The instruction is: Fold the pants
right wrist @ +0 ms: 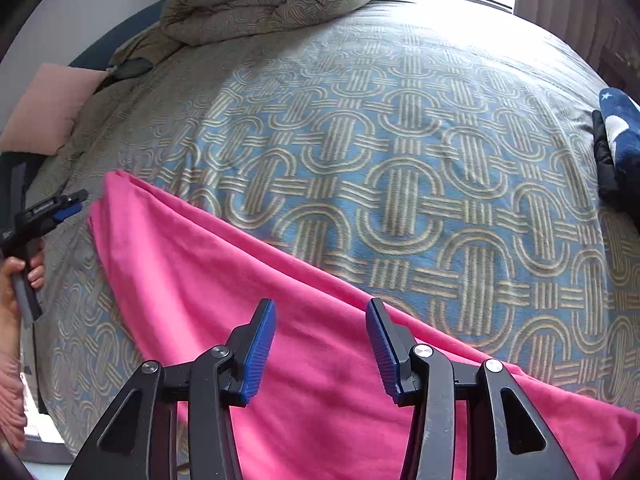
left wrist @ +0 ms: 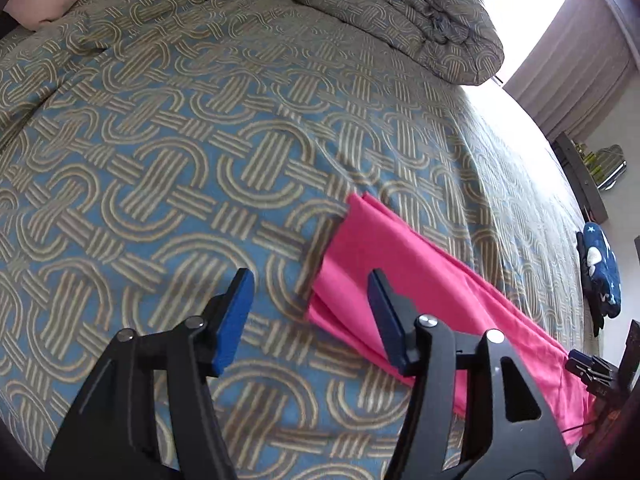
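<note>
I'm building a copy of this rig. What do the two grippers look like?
Both match. The left gripper and right gripper have black linkage arms with triangular cutouts and silver pivot pins. Each finger ends in a flat blue pad, ribbed on its face. No cables or sleeves show.

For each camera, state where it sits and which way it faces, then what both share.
Left wrist: on the left gripper, angled down at the bedspread and one end of the pink pants; own jaws open.
Right wrist: on the right gripper, angled down over the pants' middle; jaws open, the person's hand at left.
Shared: pants, bedspread, folded duvet, star-print cloth.
</note>
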